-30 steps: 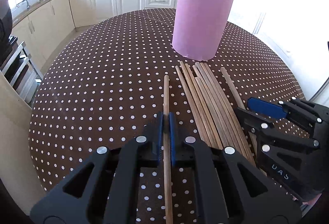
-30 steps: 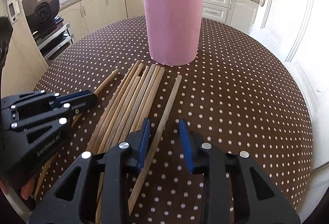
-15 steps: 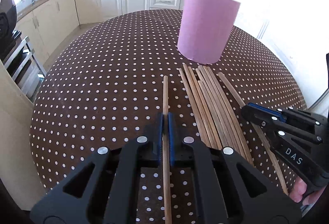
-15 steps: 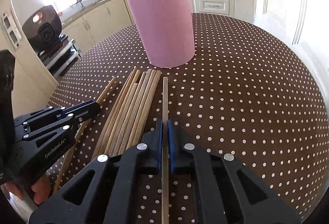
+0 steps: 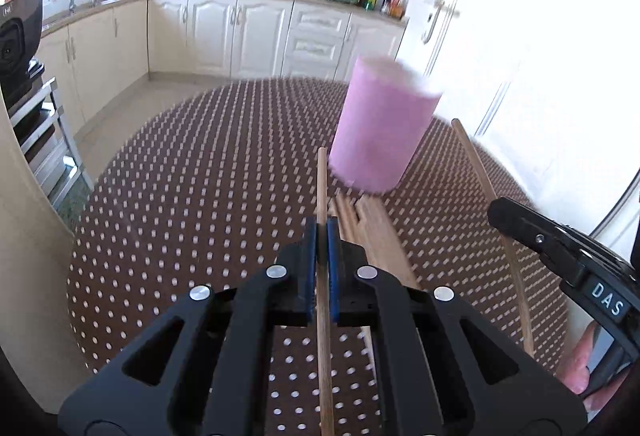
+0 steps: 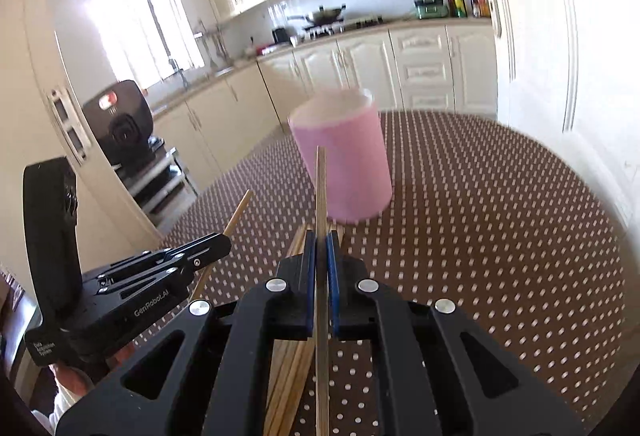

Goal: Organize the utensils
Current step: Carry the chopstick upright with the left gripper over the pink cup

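Note:
My left gripper [image 5: 322, 228] is shut on a single wooden chopstick [image 5: 321, 179], held above the table and pointing toward the pink cylindrical holder [image 5: 384, 131]. My right gripper [image 6: 321, 240] is shut on another chopstick [image 6: 321, 187], also lifted, its tip in front of the pink holder [image 6: 344, 163]. Each gripper shows in the other's view: the right gripper [image 5: 498, 209] with its stick [image 5: 476, 159], the left gripper [image 6: 222, 242] with its stick [image 6: 240, 207]. A bundle of several chopsticks [image 5: 372, 224] lies on the table between them, just before the holder.
The round table [image 5: 180, 220] wears a brown cloth with white dots. A black appliance on a metal rack [image 6: 124, 127] stands off the table's left side. White kitchen cabinets [image 5: 260, 31] line the back, and a white door [image 5: 500, 35] is on the right.
The right gripper closed on a chopstick beside the bundle. Both grippers then rose and tipped upward, lifting their chopsticks off the table; the holder now looks lower and smaller.

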Available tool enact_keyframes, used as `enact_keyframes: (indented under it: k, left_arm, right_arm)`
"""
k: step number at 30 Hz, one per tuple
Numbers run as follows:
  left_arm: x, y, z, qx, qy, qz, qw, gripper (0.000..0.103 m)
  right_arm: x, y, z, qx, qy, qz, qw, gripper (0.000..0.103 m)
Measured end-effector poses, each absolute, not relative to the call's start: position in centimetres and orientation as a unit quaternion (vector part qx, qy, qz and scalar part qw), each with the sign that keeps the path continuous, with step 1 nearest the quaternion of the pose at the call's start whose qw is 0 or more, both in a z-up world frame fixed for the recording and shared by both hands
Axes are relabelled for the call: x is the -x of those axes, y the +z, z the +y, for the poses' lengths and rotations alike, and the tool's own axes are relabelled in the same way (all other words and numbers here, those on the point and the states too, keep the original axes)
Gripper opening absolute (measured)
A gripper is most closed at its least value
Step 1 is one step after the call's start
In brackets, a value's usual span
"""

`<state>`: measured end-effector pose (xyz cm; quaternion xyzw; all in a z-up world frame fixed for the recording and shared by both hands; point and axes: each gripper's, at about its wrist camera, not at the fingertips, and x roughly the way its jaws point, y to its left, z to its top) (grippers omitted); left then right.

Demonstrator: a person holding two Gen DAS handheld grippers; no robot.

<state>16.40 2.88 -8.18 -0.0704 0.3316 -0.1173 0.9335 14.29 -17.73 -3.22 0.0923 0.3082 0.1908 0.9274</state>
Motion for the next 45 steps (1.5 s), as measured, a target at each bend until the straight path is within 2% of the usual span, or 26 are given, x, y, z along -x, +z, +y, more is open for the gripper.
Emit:
enact_keyframes:
  k: [10,26,45]
  left_arm:
    - [-14.9,-4.4,2.9,0.078,-0.122,0.267,0.953,0.006]
    - [-15.2,-0.7,3.3,0.122,-0.102,0.219,0.963,0.006]
    - [-18.6,4.1,0.2,0.086,-0.078,0.144,0.983,0.006]
  right_arm:
    - [-14.2,-0.7,-19.2,-0.131,0.172,0.244,0.945,0.004]
    - [-12.5,3.1,-20.2,-0.143,0.149,0.142,0.968,0.004]
    - [-15.9,6.2,-20.7,-0.167,0.138,0.023,0.976,0.004]
